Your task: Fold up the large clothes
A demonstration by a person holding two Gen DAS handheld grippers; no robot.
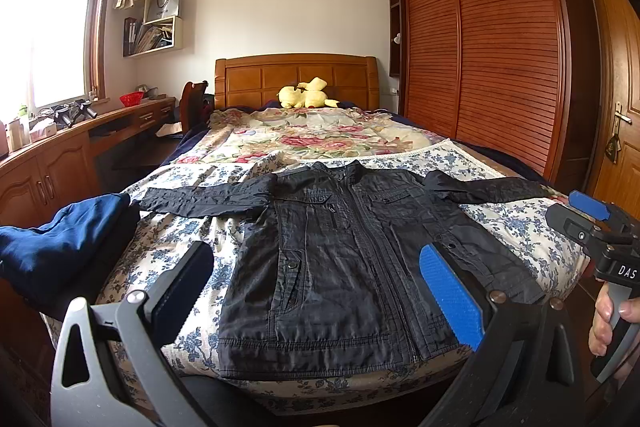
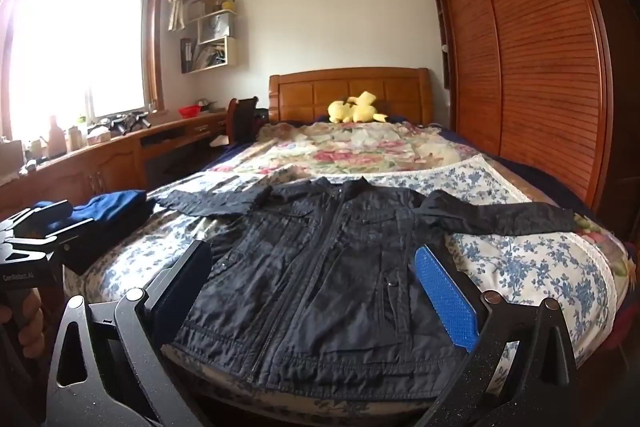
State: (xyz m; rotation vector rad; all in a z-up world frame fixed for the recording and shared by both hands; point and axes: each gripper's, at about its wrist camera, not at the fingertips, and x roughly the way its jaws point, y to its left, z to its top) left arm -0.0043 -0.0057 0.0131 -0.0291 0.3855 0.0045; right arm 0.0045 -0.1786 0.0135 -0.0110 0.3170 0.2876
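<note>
One black jacket point(image 1: 340, 267), one folded blue garment point(image 1: 60, 243), one plush toy point(image 1: 306, 95), two tools.

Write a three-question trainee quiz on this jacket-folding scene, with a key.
1. True or false: the black jacket lies spread flat on the bed, zipped front up, both sleeves stretched out sideways.
2. Multiple choice: what lies at the bed's left edge, beside the left sleeve? A) blue folded clothes B) a yellow plush toy C) a red basket
3. Fill in: both the left gripper and the right gripper are ____, holding nothing.

Key
1. True.
2. A. The plush toy sits by the headboard; the basket stands on the desk.
3. Open.
</note>
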